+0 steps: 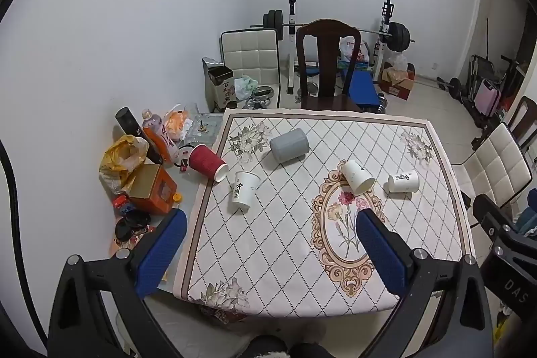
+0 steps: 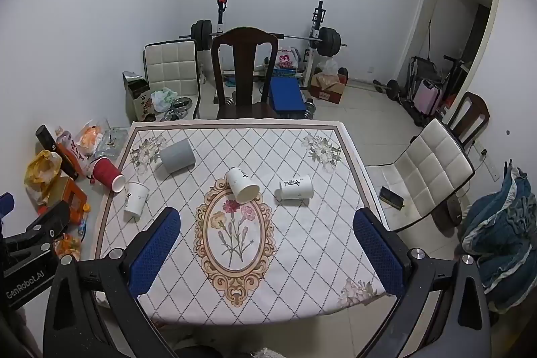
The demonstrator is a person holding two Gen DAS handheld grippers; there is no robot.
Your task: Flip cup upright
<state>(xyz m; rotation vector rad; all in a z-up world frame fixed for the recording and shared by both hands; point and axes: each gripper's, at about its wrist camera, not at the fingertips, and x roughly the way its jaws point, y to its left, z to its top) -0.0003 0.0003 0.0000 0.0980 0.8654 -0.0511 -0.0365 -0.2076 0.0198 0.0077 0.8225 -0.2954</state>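
Note:
Several cups are on the patterned tablecloth (image 1: 302,257) (image 2: 302,257). A grey cup (image 1: 289,144) (image 2: 177,156) lies on its side at the far left. A red cup (image 1: 206,162) (image 2: 107,174) lies on its side at the left edge. One white paper cup (image 1: 244,189) (image 2: 135,199) stands upright near it. Two white paper cups lie on their sides, one in the middle (image 1: 357,176) (image 2: 241,184), one to the right (image 1: 403,181) (image 2: 294,187). My left gripper (image 1: 272,237) and right gripper (image 2: 266,239) are open, empty, above the table's near side.
Bottles, bags and an orange box (image 1: 152,188) crowd the table's left side beyond the cloth. A dark wooden chair (image 1: 327,62) stands at the far side, a white padded chair (image 2: 433,173) at the right with a phone (image 2: 391,197) on it. Gym gear is behind.

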